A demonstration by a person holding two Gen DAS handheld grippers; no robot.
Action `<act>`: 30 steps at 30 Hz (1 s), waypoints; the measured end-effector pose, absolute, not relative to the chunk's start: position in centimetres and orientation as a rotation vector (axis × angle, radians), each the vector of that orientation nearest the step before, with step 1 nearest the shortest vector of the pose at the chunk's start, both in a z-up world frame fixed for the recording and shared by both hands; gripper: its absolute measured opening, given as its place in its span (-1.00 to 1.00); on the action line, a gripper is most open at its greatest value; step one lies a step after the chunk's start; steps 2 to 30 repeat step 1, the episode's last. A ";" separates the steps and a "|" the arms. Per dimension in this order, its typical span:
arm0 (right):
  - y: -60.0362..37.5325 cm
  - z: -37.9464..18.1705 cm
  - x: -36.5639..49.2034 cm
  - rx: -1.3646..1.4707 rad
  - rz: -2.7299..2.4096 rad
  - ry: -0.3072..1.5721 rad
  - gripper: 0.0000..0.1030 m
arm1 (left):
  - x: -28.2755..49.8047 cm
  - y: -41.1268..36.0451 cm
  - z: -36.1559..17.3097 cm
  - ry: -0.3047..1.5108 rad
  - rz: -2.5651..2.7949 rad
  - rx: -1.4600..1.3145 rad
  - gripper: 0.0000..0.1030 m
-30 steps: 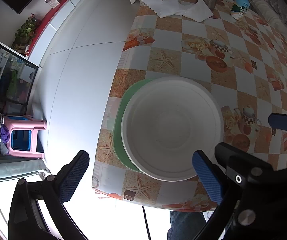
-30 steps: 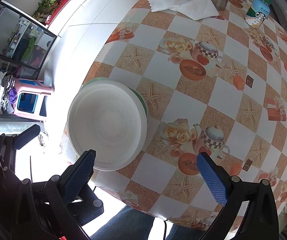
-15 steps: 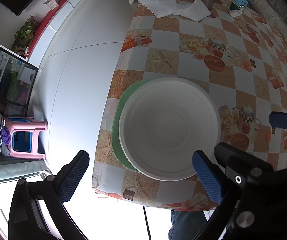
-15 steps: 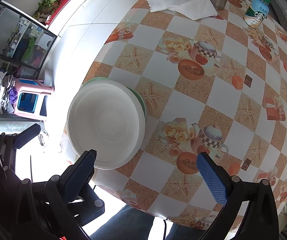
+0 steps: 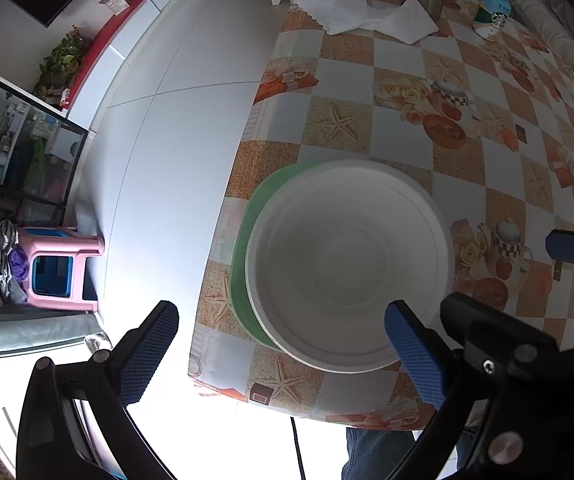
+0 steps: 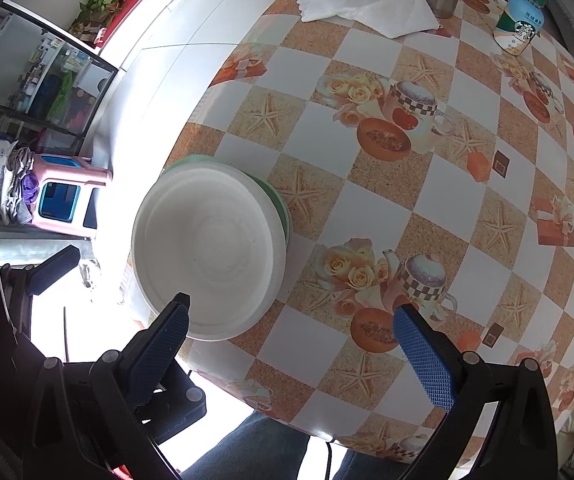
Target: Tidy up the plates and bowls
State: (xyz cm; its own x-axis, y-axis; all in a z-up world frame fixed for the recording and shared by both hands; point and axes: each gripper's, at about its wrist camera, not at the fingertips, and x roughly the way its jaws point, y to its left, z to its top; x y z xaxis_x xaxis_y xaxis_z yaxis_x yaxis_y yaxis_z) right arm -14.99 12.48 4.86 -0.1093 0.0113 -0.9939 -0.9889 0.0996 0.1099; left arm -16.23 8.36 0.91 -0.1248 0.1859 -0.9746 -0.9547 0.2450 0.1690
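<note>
my white bowl (image 5: pixel 347 264) sits on the green plate (image 5: pixel 247 240) near the corner of the bench (image 5: pixel 467 160), on its patterned cloth. my left hand-held gripper (image 5: pixel 279 344) is spread wide and empty above it. my right hand-held gripper (image 6: pixel 291 344) is released too, just beside the bowl, touching nothing
</note>
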 end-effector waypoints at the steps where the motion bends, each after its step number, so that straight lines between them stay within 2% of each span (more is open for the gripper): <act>1: 12.6 4.8 -15.0 -1.077 1.220 1.332 1.00 | -16.3 8.4 1.2 1.283 1.198 -0.812 0.99; 30: 12.6 4.8 -15.0 -1.077 1.220 1.332 1.00 | -16.3 8.4 1.2 1.283 1.198 -0.812 0.99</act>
